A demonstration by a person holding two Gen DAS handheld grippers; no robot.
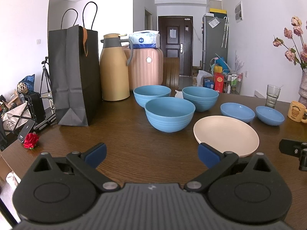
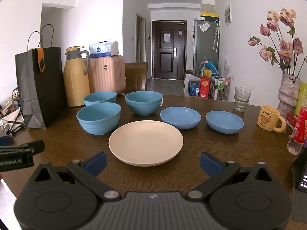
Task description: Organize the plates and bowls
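Note:
Three deep blue bowls stand on the brown table: a near one, a back left one and a back right one. A cream plate lies to their right, with two shallow blue dishes behind it. My left gripper is open and empty, short of the near bowl. In the right wrist view the cream plate lies just ahead of my open, empty right gripper, with the bowls and dishes behind.
A black paper bag, a tan thermos jug and a pink suitcase stand at the back left. A glass, a yellow bear mug, a flower vase and a red bottle stand at the right. A red rose lies near the left edge.

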